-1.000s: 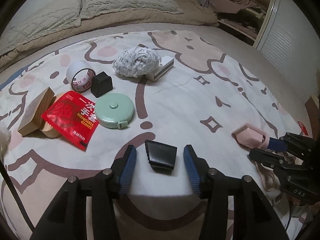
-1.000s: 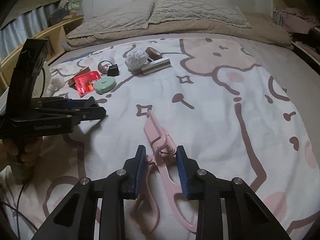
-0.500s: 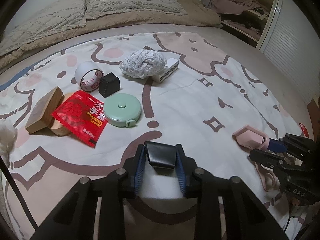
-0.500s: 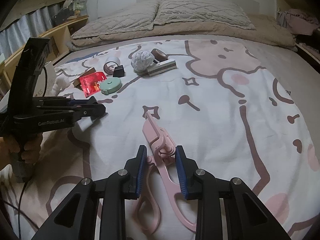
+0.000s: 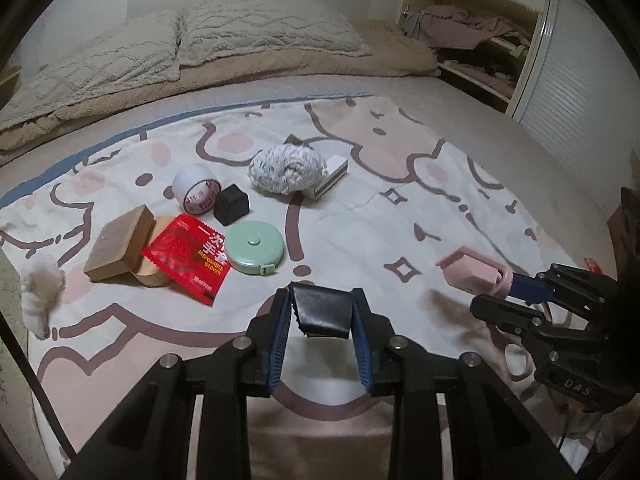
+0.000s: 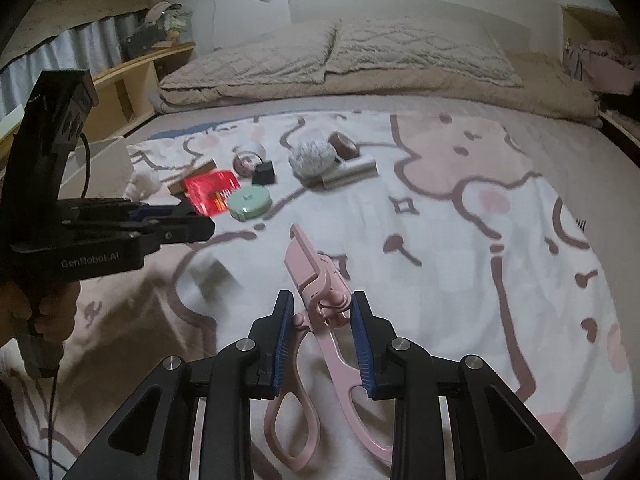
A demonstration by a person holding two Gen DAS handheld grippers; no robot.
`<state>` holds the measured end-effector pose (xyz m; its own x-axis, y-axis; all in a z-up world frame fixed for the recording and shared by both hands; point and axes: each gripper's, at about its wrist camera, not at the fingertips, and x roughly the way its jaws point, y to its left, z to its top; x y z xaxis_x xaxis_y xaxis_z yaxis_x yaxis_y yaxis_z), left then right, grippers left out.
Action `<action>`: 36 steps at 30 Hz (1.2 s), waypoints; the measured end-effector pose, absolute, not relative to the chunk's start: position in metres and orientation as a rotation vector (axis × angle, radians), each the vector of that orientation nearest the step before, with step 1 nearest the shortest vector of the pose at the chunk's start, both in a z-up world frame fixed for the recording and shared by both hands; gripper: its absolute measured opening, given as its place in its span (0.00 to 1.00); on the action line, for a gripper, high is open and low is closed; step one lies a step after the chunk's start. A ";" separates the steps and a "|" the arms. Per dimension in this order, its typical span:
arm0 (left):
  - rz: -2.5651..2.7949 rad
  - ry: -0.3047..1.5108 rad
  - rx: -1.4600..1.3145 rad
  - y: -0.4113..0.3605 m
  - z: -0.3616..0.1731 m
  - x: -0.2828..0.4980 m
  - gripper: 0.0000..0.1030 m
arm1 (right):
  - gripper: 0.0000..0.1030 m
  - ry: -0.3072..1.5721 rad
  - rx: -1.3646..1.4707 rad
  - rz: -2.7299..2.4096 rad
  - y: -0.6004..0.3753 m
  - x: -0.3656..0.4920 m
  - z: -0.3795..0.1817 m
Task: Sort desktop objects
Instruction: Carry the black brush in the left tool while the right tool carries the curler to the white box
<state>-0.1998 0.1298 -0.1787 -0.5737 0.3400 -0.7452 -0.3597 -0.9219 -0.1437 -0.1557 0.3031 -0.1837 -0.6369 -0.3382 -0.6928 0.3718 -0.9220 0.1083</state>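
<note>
My left gripper (image 5: 321, 314) is shut on a small black binder clip (image 5: 322, 311) and holds it above the cartoon-print bedsheet (image 5: 400, 216). My right gripper (image 6: 323, 312) is shut on pink scissors (image 6: 320, 300) with a pink blade cover, lifted off the sheet; they also show in the left wrist view (image 5: 474, 273). Further back lie a mint tape measure (image 5: 254, 247), a red disposable-gloves packet (image 5: 188, 258), a wooden block (image 5: 119, 243), a tape roll (image 5: 197, 194), a black cube (image 5: 231, 209), a white yarn ball (image 5: 286, 169) and a white box (image 5: 330, 178).
Pillows (image 5: 264, 30) and a beige blanket lie across the head of the bed. A wardrobe with clothes (image 5: 476, 40) stands at the right. A white fluffy tuft (image 5: 42, 288) lies at the left edge. A white bin (image 6: 106, 168) and shelves stand left of the bed.
My left gripper closed on the black clip and lifted it off the sheet. My right gripper rose with the pink scissors held in it.
</note>
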 end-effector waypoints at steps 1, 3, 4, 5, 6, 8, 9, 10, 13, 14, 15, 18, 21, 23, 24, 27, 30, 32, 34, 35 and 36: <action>2.485 0.024 -1.164 0.129 -0.176 -0.198 0.29 | 0.29 0.061 1.049 -2.535 0.303 -0.156 -0.180; 2.490 0.018 -1.155 0.129 -0.170 -0.196 0.29 | 0.29 0.064 1.033 -2.542 0.303 -0.156 -0.174; 2.496 0.019 -1.146 0.129 -0.165 -0.194 0.29 | 0.29 0.067 1.023 -2.545 0.302 -0.156 -0.169; 2.501 0.020 -1.135 0.129 -0.161 -0.192 0.29 | 0.29 0.071 1.014 -2.547 0.302 -0.156 -0.165; 2.505 0.020 -1.126 0.129 -0.157 -0.191 0.29 | 0.29 0.086 1.003 -2.548 0.301 -0.155 -0.160; 2.515 0.015 -1.102 0.127 -0.147 -0.187 0.29 | 0.29 0.127 0.973 -2.562 0.298 -0.154 -0.150; 2.518 0.014 -1.094 0.126 -0.143 -0.186 0.29 | 0.29 0.139 0.958 -2.566 0.297 -0.153 -0.145; 2.524 0.015 -1.083 0.126 -0.137 -0.185 0.29 | 0.29 0.144 0.948 -2.568 0.297 -0.152 -0.141; 2.540 0.023 -1.049 0.125 -0.122 -0.179 0.29 | 0.29 0.127 0.924 -2.567 0.297 -0.152 -0.127; 2.544 0.025 -1.042 0.124 -0.119 -0.177 0.29 | 0.29 0.126 0.916 -2.569 0.297 -0.151 -0.123; 2.550 0.028 -1.030 0.124 -0.113 -0.175 0.29 | 0.29 0.134 0.908 -2.571 0.295 -0.151 -0.116; 2.564 0.028 -1.001 0.121 -0.099 -0.168 0.29 | 0.29 0.156 0.885 -2.568 0.289 -0.149 -0.101; 2.575 0.021 -0.990 0.118 -0.089 -0.161 0.29 | 0.29 0.170 0.866 -2.558 0.284 -0.147 -0.088; 2.583 0.020 -0.979 0.115 -0.081 -0.157 0.29 | 0.29 0.179 0.854 -2.548 0.281 -0.145 -0.078; 2.590 0.025 -0.970 0.113 -0.076 -0.154 0.29 | 0.29 0.182 0.850 -2.541 0.279 -0.144 -0.074; 2.624 0.064 -0.937 0.107 -0.062 -0.143 0.29 | 0.29 0.232 0.830 -2.547 0.272 -0.140 -0.062; 2.652 0.069 -0.909 0.097 -0.048 -0.133 0.29 | 0.29 0.233 0.822 -2.538 0.265 -0.135 -0.053; 2.669 0.063 -0.897 0.089 -0.038 -0.127 0.29 | 0.29 0.223 0.821 -2.526 0.261 -0.132 -0.047; 2.677 0.050 -0.889 0.081 -0.028 -0.121 0.29 | 0.29 0.219 0.820 -2.515 0.257 -0.128 -0.041; 2.678 0.044 -0.884 0.079 -0.026 -0.119 0.29 | 0.29 0.219 0.817 -2.511 0.254 -0.127 -0.037; 2.680 0.038 -0.874 0.074 -0.020 -0.115 0.29 | 0.29 0.222 0.811 -2.507 0.251 -0.125 -0.034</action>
